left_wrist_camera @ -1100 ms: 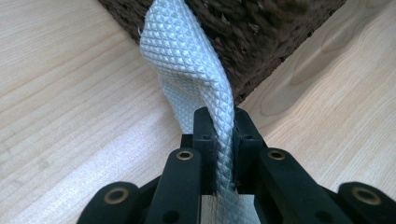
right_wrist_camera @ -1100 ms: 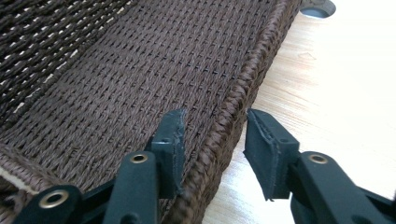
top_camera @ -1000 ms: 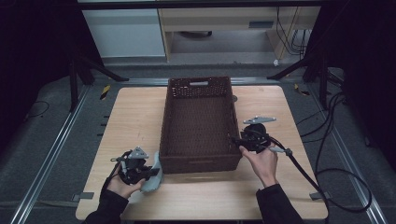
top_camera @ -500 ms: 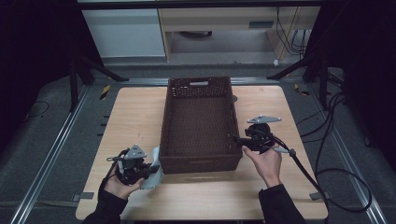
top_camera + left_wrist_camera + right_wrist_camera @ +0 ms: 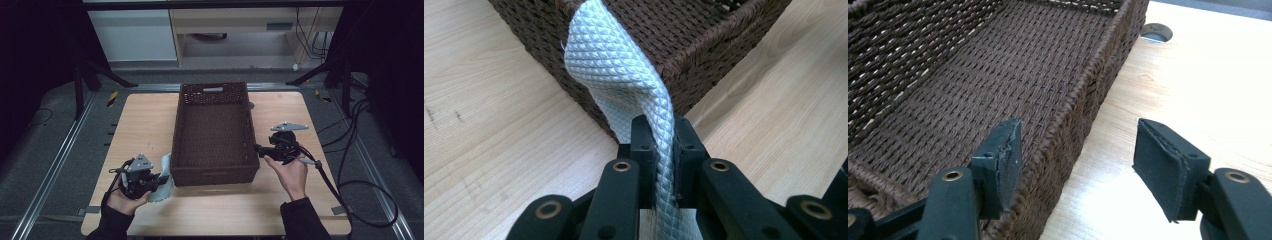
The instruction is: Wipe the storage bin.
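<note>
A dark brown woven basket (image 5: pixel 215 175) stands in the middle of the wooden table (image 5: pixel 140 125). My left gripper (image 5: pixel 160 179), by the basket's near left corner, is shut on a pale grey cloth (image 5: pixel 165 165) with a diamond weave. In the left gripper view the cloth (image 5: pixel 619 65) rises from between the jaws and leans on the basket wall (image 5: pixel 704 30). My right gripper (image 5: pixel 259 148) is at the basket's right wall. Its jaws have just been opening and now stand wide open (image 5: pixel 1078 150) on either side of that wall (image 5: pixel 1088 95), with both pads (image 5: pixel 1010 155) clear of it.
The basket's inside is bare weave, with a handle slot at its far end (image 5: pixel 213 89). A round hole (image 5: pixel 1156 32) lies in the table just right of the basket's far part. Cables (image 5: pixel 350 180) trail off the table's right side.
The right gripper's jaws have spread apart at the basket wall. The left hand has lifted a little, raising the cloth against the basket's corner.
</note>
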A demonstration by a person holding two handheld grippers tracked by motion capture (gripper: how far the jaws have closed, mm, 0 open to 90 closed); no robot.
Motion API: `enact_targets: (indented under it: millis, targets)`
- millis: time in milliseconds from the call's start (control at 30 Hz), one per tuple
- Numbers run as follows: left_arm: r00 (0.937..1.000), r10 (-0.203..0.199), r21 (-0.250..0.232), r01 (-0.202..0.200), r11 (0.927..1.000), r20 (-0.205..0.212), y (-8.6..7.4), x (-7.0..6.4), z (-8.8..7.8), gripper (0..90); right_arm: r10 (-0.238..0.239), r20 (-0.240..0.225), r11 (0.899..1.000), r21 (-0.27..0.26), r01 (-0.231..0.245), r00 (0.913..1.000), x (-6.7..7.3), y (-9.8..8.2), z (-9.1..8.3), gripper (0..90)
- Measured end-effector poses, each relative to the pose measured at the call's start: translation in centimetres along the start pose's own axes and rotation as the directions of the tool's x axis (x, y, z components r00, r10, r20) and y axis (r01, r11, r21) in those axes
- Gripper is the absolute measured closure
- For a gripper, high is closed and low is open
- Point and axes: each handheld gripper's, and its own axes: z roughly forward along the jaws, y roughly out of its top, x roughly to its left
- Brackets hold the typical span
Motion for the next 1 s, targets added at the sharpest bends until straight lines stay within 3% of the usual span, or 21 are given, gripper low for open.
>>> enact_targets:
  millis: [133,233,467,567,767,867,1000]
  targets:
    - [0.9995,-0.025,0.052,0.024,0.9983,0.018,-0.9,0.5,1.8,82.4,-0.007,-0.006,1.0,0.01,0.007,1.0,0.2,-0.1,0.0,37.5]
    - [0.9982,-0.053,0.111,0.05,0.9926,0.028,-1.8,1.2,3.7,82.4,-0.011,-0.005,1.0,0.01,0.011,0.9999,0.1,-0.2,-0.4,38.5]
    - [0.9975,-0.068,0.146,0.064,0.9872,0.02,-2.4,1.9,4.7,82.4,0.008,-0.001,1.0,-0.011,-0.008,1.0,-0.5,-0.5,-1.1,38.7]
    - [0.9972,-0.073,0.142,0.071,0.9874,0.011,-2.4,2.2,4.6,82.4,0.024,0.005,1.0,-0.009,-0.024,0.9997,-1.0,-0.8,-1.3,38.5]
    - [0.9923,-0.115,0.073,0.118,0.9903,-0.045,-2.0,4.3,2.8,82.3,0.039,0.014,0.999,-0.011,-0.039,0.9991,-1.7,-1.2,-1.4,38.5]
    - [0.985,-0.145,0.048,0.15,0.9876,-0.093,-2.1,5.8,1.9,82.3,0.053,0.019,0.998,-0.017,-0.052,0.9984,-2.1,-1.3,-1.5,38.6]
    - [0.9685,-0.194,0.024,0.2,0.9795,-0.156,-2.5,7.8,1.2,82.2,0.063,0.035,0.998,-0.021,-0.063,0.9974,-2.6,-1.4,-1.7,38.7]
